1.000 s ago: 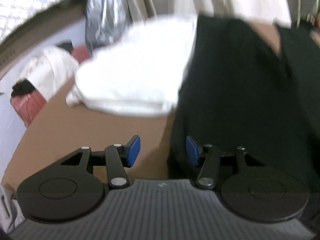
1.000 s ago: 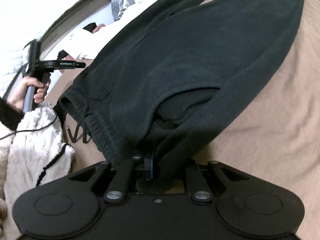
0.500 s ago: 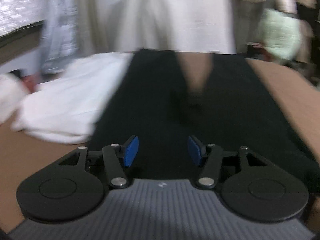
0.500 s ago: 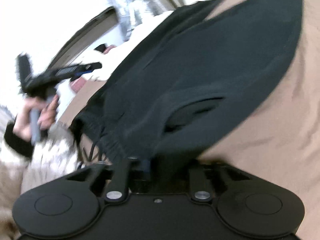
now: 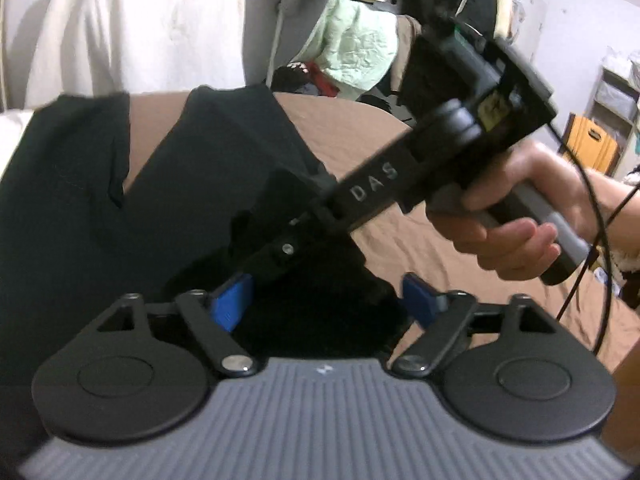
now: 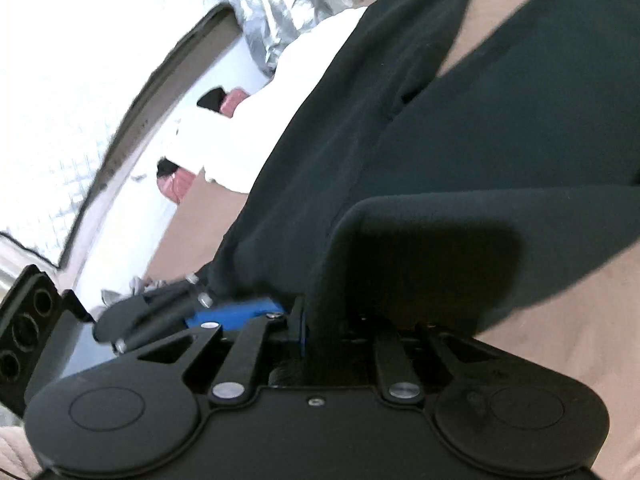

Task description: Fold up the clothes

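Left wrist view: the left gripper [image 5: 326, 300] gaped wide over the black trousers [image 5: 80, 208]; at two o'clock, the right gripper [image 6: 340, 332] stayed clenched on their fabric.

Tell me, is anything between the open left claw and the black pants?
Yes. The right claw, shut on a bunch of the black pants, reaches across just ahead of the left claw, whose blue pads stand apart around that fabric.
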Action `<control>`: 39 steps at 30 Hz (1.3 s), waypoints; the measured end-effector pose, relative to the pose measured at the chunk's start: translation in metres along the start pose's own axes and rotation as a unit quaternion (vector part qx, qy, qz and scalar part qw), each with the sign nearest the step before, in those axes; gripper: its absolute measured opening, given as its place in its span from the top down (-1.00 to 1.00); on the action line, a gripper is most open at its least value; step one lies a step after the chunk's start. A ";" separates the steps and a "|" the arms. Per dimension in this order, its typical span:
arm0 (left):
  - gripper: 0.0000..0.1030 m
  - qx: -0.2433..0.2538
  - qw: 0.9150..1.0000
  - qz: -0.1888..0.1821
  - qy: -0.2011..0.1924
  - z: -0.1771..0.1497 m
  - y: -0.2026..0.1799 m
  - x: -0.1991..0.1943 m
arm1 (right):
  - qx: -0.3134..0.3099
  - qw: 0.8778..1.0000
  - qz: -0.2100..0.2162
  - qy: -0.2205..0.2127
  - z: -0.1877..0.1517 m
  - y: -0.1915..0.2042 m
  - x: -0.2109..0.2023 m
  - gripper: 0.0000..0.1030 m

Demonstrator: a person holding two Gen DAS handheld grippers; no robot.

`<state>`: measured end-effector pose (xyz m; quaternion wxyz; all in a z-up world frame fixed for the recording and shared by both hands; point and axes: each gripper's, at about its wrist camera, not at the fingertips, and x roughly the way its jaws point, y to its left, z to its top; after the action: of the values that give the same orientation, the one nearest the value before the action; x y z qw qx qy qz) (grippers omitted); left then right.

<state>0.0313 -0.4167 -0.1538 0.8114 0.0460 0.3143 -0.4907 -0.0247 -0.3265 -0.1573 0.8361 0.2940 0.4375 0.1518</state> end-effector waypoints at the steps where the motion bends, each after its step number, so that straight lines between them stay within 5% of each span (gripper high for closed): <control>1: -0.91 -0.007 1.000 0.010 0.007 0.003 0.000 0.003 | -0.007 1.000 -0.004 0.011 0.006 0.005 0.002 0.72; 6: -0.86 -0.091 0.993 0.008 0.079 0.025 0.028 0.027 | -0.027 0.995 -0.018 0.094 0.037 0.032 0.003 0.72; 10: 0.12 -0.062 0.995 0.017 0.073 0.023 0.032 0.020 | -0.008 0.989 -0.040 0.143 0.055 0.044 -0.015 0.57; 13: 0.34 -0.022 0.997 0.053 0.057 0.008 0.026 0.003 | 0.077 0.985 -0.072 0.137 0.069 0.034 -0.039 0.56; 16: 0.40 -0.031 0.997 0.061 0.043 -0.002 0.032 -0.010 | 0.067 0.980 -0.129 0.134 0.090 0.015 -0.049 0.09; 19: 0.40 -0.046 0.996 0.070 0.027 -0.003 0.044 -0.019 | 0.053 0.973 -0.193 0.114 0.111 -0.025 -0.044 0.09; 22: 0.41 -0.077 0.995 0.057 0.023 -0.006 0.062 -0.023 | 0.107 0.964 -0.239 0.052 0.128 -0.080 -0.044 0.09; 26: 0.42 -0.114 0.993 0.012 0.022 -0.010 0.076 -0.031 | 0.256 0.935 -0.238 -0.055 0.140 -0.146 -0.065 0.09; 29: 0.42 -0.086 0.996 0.013 0.020 -0.005 0.070 -0.030 | 0.282 0.923 -0.240 -0.101 0.152 -0.171 -0.073 0.09; 33: 0.42 -0.053 0.998 0.000 0.020 -0.003 0.062 -0.031 | 0.261 0.938 -0.214 -0.076 0.175 -0.199 -0.064 0.01; 39: 0.42 -0.033 0.999 -0.015 0.019 -0.005 0.050 -0.037 | 0.253 0.928 -0.269 -0.051 0.189 -0.219 -0.040 -0.06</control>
<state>0.0586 -0.3608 -0.1489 0.7989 0.0242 0.3466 -0.4910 0.1066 -0.5860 -0.1842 0.7646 0.3743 0.4808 -0.2100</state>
